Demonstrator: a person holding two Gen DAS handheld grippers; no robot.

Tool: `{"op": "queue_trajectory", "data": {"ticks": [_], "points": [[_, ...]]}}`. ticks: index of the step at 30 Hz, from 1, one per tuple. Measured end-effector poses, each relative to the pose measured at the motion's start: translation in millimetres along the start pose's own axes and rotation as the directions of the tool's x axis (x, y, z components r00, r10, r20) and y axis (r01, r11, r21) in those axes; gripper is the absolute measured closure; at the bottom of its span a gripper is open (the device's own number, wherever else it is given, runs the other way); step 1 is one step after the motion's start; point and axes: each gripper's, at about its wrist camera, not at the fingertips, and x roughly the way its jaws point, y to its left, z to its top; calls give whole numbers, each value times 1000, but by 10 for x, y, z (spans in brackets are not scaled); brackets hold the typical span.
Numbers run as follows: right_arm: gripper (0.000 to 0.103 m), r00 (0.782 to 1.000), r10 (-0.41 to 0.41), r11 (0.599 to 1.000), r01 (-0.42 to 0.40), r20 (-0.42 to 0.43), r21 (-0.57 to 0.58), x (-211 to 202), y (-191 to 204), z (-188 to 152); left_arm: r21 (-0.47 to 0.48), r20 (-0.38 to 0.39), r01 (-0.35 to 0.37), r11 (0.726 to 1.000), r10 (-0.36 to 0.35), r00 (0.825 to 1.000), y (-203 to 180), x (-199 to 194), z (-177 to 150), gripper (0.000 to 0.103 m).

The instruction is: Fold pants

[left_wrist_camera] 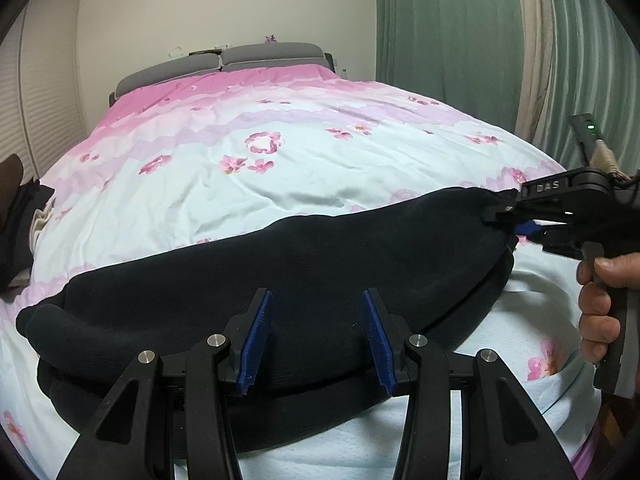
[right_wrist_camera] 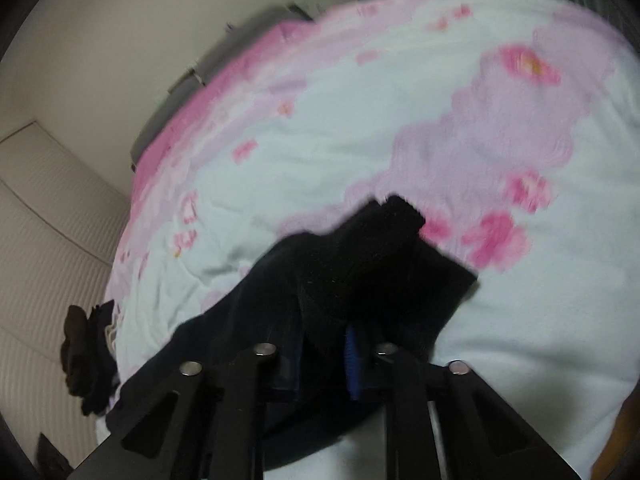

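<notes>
- Already we have one pair of dark pants (left_wrist_camera: 288,264) doubled into a long band across the near edge of the bed (left_wrist_camera: 248,184).
- Our right gripper (left_wrist_camera: 508,216) has its jaws pinching the band's right end, raised a little.
- Our left gripper (left_wrist_camera: 316,340) hangs over the middle with jaws spread, holding nothing.
- We judge the crosswise fold is left.
- Counted: one pants, two grippers, one heap of dark clothes (left_wrist_camera: 20,216) far left.

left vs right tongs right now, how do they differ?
Left tongs are open, blue pads spread above the black pants, gripping nothing; right tongs are shut on the pants' end, lifting it. Left faces the pants' long side; right is at their end. Both are black with blue pads.
</notes>
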Motion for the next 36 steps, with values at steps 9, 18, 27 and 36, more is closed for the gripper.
{"op": "queue_trajectory", "data": {"ticks": [9, 18, 27, 36], "points": [[88, 994, -76, 997, 75, -79, -16, 152, -279, -176, -24, -44, 40, 999, -41, 998, 42, 111, -53, 57], [74, 996, -72, 997, 69, -59, -44, 50, -219, -147, -26, -80, 51, 998, -53, 995, 30, 191, -122, 57], [35, 984, -134, 968, 156, 119, -199, -537, 65, -126, -48, -46, 33, 998, -36, 998, 180, -117, -57, 50], [26, 995, 38, 883, 8, 88, -470, -474, 1045, -599, 47, 28, -120, 992, 119, 993, 766, -706, -102, 38]]}}
